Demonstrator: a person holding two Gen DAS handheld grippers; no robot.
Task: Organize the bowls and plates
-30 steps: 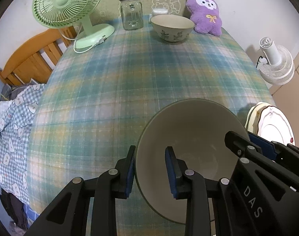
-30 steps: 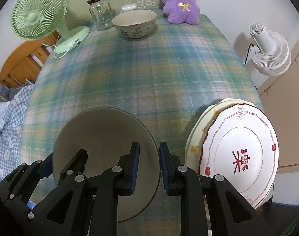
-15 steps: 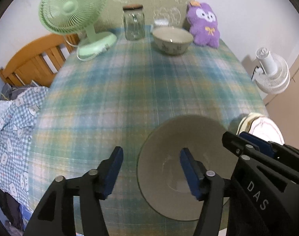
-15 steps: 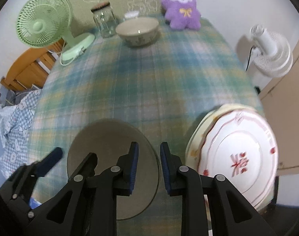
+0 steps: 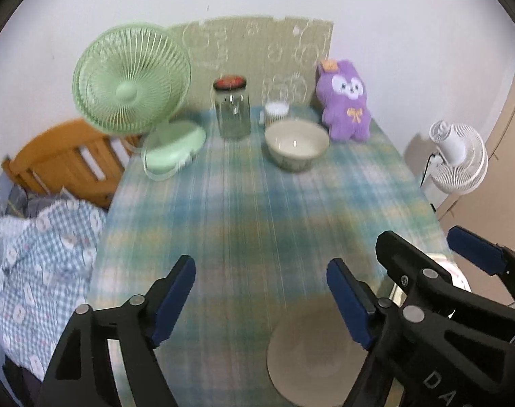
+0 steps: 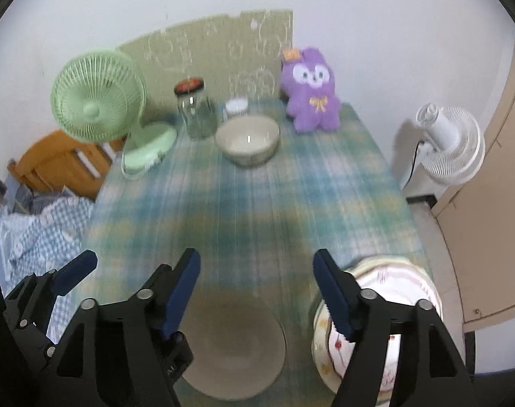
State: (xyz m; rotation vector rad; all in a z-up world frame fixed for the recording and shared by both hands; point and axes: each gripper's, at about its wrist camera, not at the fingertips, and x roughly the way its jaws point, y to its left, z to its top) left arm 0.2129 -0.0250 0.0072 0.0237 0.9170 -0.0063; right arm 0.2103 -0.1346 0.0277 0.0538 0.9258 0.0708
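Both views evenly lit, soft indoor light, no harsh glare. Heavy motion blur smears the plaid tablecloth point(image 5: 257, 203); far bowl point(image 6: 247, 140) shows one small highlight. White fan point(image 6: 451, 142) casts a soft wall shadow. Strong fisheye bend, black vignette corners.

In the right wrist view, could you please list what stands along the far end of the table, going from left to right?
Green desk fan → glass jar → small white container → purple plush toy. The patterned bowl sits in front of the container, so I leave it out of the order.
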